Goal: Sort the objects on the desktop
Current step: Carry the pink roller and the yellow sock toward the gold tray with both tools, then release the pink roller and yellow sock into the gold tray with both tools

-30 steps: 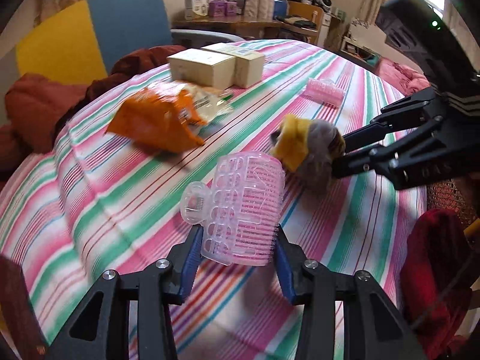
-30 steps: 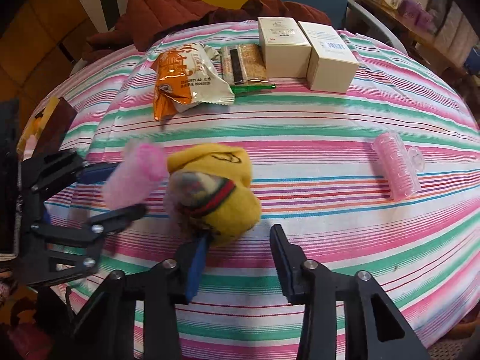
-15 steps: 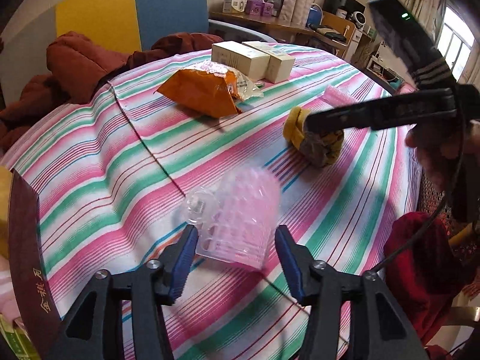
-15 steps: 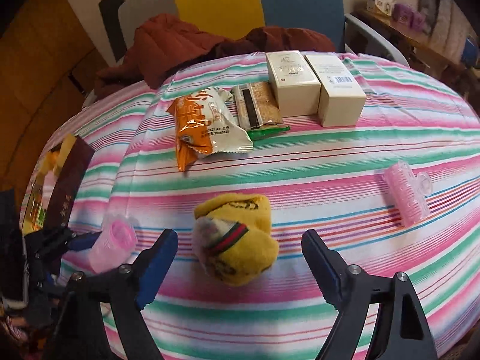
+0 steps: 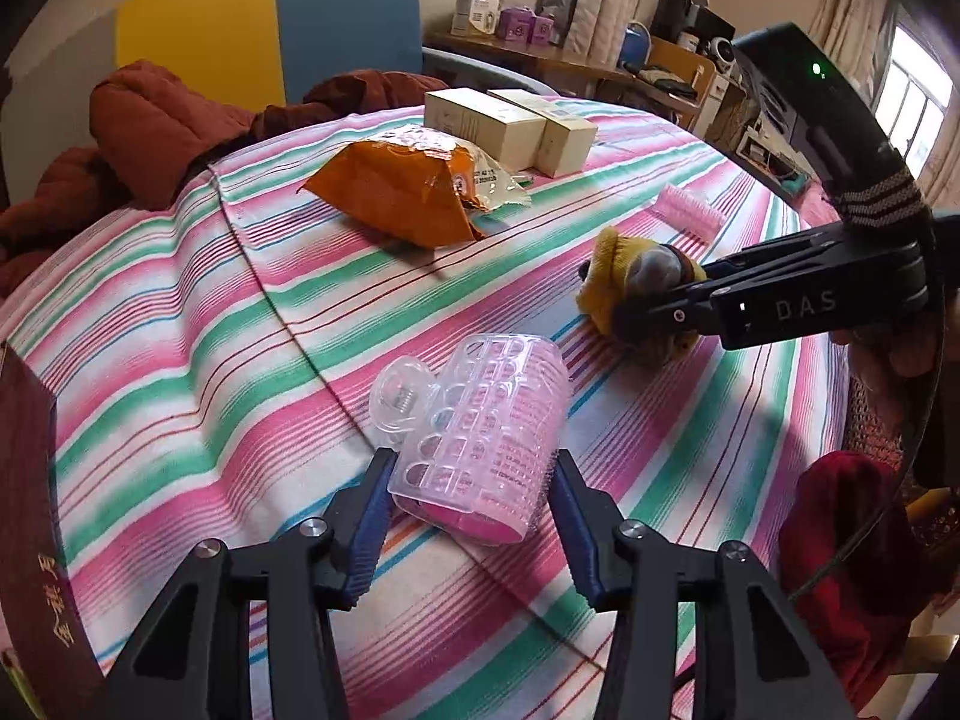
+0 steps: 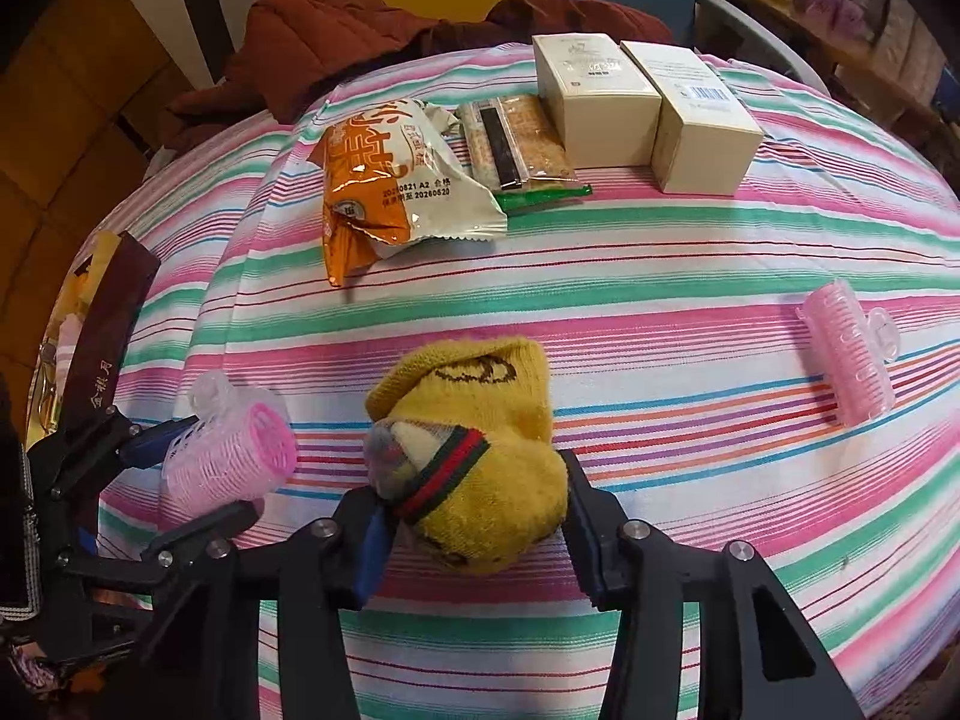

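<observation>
Left gripper (image 5: pixel 474 507): we are closing on the pink hair roller (image 5: pixel 480 438), its long axis running away from us.
Right gripper (image 6: pixel 474 519): we are closing around the yellow sock bundle (image 6: pixel 474 450), just right of the roller.

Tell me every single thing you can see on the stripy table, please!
near hair roller: one, pink, near edge, between the left tongs
far hair roller: one, pink, lying alone on the right side
sock bundle: one, yellow with a red and green band, between the right tongs
snack bag: one, orange and white, far side
cracker packet: one, clear with a green end, beside the snack bag
boxes: two, cream, side by side at the far edge
tablecloth: one, pink, green and white stripes
dark box: one, maroon, left edge
coat: one, red-brown, behind the table
left tongs: black, jaws closing around the roller
right tongs: black, jaws closing around the sock
</observation>
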### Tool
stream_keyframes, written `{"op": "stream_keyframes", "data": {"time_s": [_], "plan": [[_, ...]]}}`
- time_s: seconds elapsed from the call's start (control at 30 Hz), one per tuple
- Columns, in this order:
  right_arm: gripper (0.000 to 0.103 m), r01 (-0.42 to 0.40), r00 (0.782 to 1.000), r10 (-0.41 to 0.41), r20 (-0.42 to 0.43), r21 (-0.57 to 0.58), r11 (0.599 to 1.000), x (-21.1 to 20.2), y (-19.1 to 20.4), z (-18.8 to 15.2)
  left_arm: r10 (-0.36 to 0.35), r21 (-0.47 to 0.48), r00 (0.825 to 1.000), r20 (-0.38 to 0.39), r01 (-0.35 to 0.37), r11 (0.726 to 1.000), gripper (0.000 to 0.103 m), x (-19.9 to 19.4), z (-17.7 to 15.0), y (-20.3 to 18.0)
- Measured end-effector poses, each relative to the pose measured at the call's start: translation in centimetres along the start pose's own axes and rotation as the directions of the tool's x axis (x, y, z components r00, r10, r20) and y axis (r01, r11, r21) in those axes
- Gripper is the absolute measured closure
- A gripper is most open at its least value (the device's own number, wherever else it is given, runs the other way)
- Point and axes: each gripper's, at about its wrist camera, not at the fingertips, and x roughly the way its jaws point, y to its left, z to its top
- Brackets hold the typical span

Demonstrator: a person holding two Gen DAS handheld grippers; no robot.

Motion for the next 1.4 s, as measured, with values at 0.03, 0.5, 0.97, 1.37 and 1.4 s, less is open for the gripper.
{"op": "stream_keyframes", "data": {"time_s": [0.03,0.5,0.97,1.37,1.4], "plan": [[0.054,0.002,1.000,-0.002,-0.001,-0.002,1.000,0.0,0.1,-0.1,-0.008,-0.016,1.000,0.004,0.008,1.000,0.053,-0.3,-0.2,0.3],[0.060,-0.101,0.995,0.100,0.016,0.077,0.992,-0.6,2.6,-2.7,-0.035,-0.181,0.989,0.147,0.062,0.982,0.053,-9.1,-4.3,4.4],[0.060,-0.347,0.931,0.360,0.058,-0.162,0.924,-4.8,21.0,-1.2,0.175,-0.427,0.957,0.233,-0.062,0.902,0.053,-17.7,-10.9,14.3],[0.052,-0.273,0.957,0.289,0.035,-0.233,0.933,-0.4,31.9,2.3,0.259,-0.491,0.966,0.012,-0.220,0.843,0.045,-14.9,-13.5,21.1],[0.040,-0.256,0.962,0.272,0.039,-0.225,0.940,-0.1,32.2,2.4,0.255,-0.508,0.967,0.002,-0.219,0.833,0.044,-14.9,-13.6,21.2]]}}
